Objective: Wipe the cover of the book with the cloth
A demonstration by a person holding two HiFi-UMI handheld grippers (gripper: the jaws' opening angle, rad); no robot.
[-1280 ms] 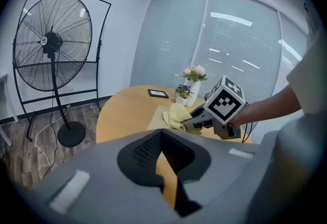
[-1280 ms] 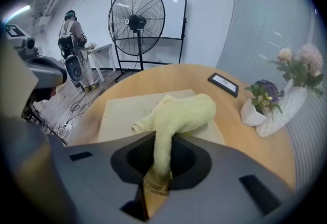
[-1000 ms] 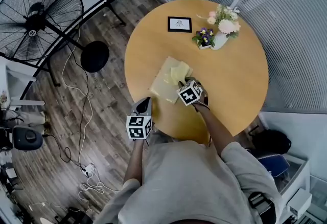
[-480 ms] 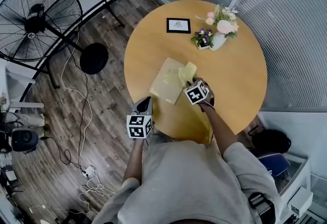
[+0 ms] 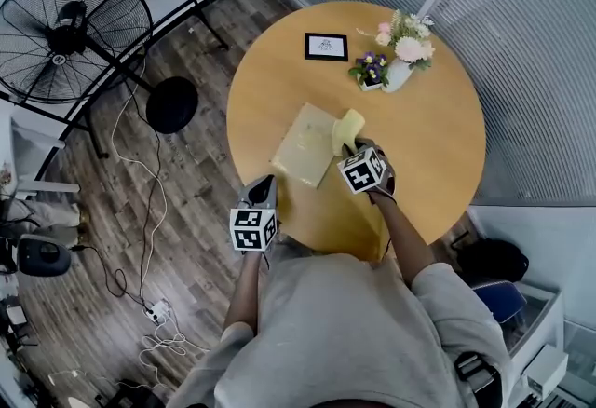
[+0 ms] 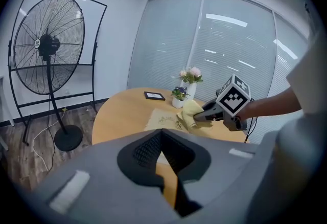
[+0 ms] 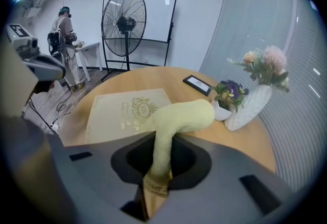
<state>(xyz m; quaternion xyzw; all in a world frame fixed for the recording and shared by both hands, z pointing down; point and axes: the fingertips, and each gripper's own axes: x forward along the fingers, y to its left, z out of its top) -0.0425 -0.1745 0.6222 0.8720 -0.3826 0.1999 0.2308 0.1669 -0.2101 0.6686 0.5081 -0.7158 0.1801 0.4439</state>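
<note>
Head view down onto a round wooden worktop (image 5: 428, 155), with a pale book (image 5: 300, 147) lying flat on it, cover up. Long axis of the book running away from the person and leaning slightly to the right. Right edge of the cover overlapped by a rolled yellow cloth (image 5: 348, 127); cannot tell whether resting on it or held just above. Tips of the right claw (image 5: 354, 149) hidden under its own marker cube (image 5: 363, 170). In the right gripper view, clamped tight on the cloth's near end, with the roll rising and bending off to the right. Near corner of the book cut off there by the claw's housing (image 7: 76, 166). Gold emblem (image 7: 144, 108) on the cover too fine to read. Over the worktop's near edge, close to the book but apart from it, the left claw (image 5: 264, 186), narrowed to a thin slit with nothing in it.
</note>
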